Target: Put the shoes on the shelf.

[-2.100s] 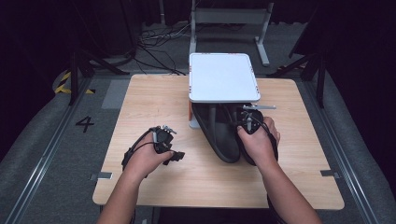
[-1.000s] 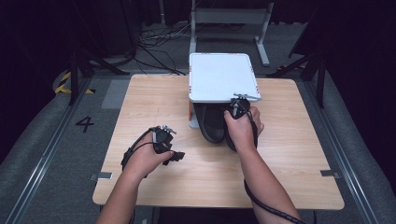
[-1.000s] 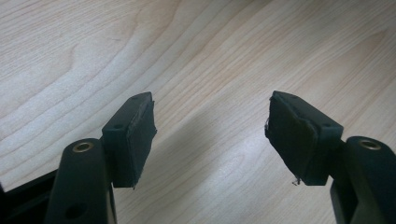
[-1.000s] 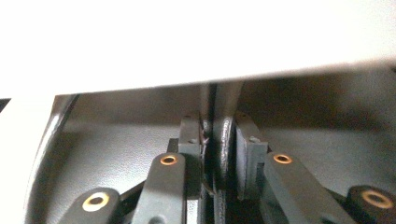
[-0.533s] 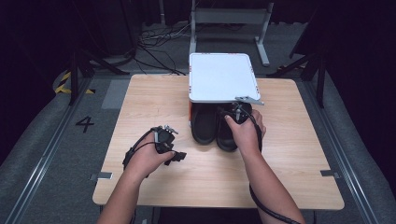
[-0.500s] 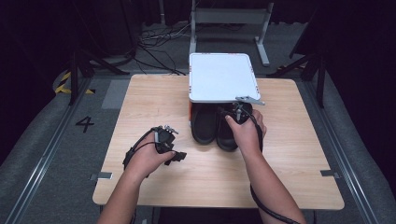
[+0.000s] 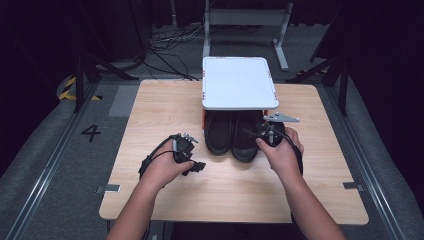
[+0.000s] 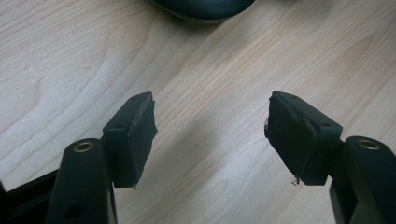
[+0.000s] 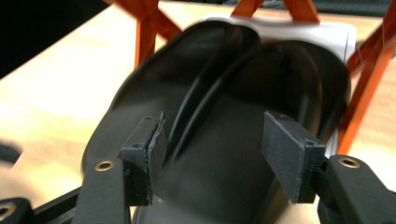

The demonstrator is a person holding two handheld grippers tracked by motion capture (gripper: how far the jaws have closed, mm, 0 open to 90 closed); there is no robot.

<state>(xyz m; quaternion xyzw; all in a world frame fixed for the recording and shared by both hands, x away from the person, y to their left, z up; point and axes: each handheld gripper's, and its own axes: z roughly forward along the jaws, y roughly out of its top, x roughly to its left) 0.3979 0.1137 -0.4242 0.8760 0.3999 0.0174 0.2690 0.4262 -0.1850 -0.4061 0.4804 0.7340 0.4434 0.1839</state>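
1. From above, in the high view, 2 black shoes [image 7: 232,134] lie side by side on the table [image 7: 150,110], toes tucked under a white-topped rack [image 7: 239,82] and heels toward the person. The right gripper [image 7: 261,135] sits at the heel of the right-hand shoe; whether it touches cannot be told. The left gripper [image 7: 196,166] hovers just beside the left-hand shoe's heel, off to its left, over bare wood. Open room lies left, right and toward the person; the rack blocks the far side, so any pull should probably come straight back toward the near edge.

2. Down the left gripper view, the left gripper [image 8: 210,135] has its jaws spread wide with nothing between them but wood. A dark rounded shoe edge [image 8: 203,7] sits at the top, apart from the pads. No obstacle stands near.

3. Along the right gripper view, the right gripper [image 9: 212,154] is wide open and holds nothing; its pads frame the 2 shoes [image 9: 219,121], which look blurred. Orange rack legs [image 9: 144,32] stand on both sides of the toes. I judge a good grip needs the jaws to straddle 1 heel rim, not the seam between the pair, then close squarely. Moving the shoe straight, without swinging, should keep it off the legs.
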